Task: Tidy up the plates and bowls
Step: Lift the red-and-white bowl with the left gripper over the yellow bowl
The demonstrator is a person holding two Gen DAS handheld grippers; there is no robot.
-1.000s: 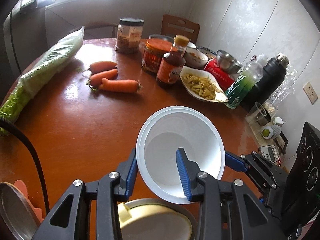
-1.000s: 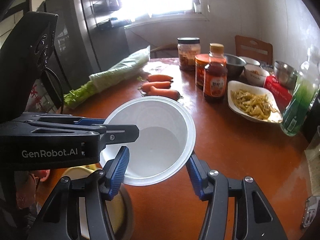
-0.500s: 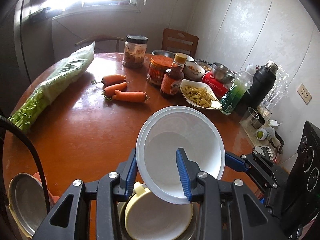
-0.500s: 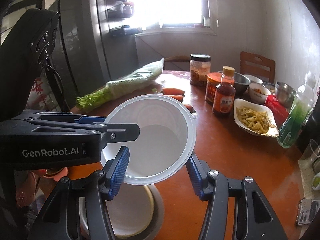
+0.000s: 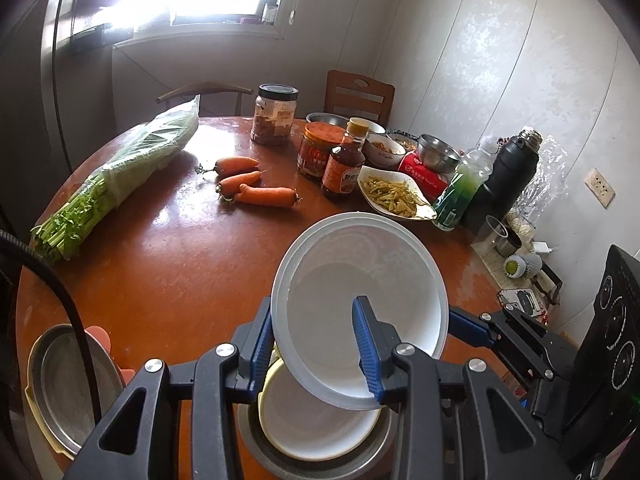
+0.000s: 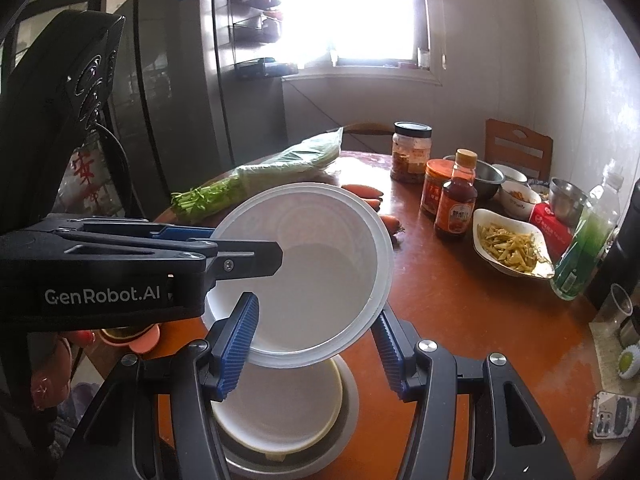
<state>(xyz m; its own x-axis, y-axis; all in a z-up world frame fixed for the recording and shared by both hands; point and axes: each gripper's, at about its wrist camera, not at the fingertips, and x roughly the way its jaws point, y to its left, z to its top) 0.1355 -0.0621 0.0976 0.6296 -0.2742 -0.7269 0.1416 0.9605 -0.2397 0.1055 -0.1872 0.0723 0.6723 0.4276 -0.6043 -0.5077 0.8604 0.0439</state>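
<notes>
On round wooden table (image 5: 168,264), carrots (image 5: 256,184), possibly celery (image 5: 120,176)

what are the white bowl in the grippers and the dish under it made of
White bowl: likely thin plastic or foam, matte with a rolled rim. Outer dish below: looks like stainless steel, grey and shiny. The cream dish nested in it: plastic or enamel, unclear.

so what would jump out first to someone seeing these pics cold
The white bowl dominates both views, held tilted in mid-air above the brown round table, with the left gripper and right gripper each clamped over its rim on opposite sides. Directly beneath it sits a metal bowl with a pale dish nested inside. Farther back, three carrots lie on the table.
</notes>
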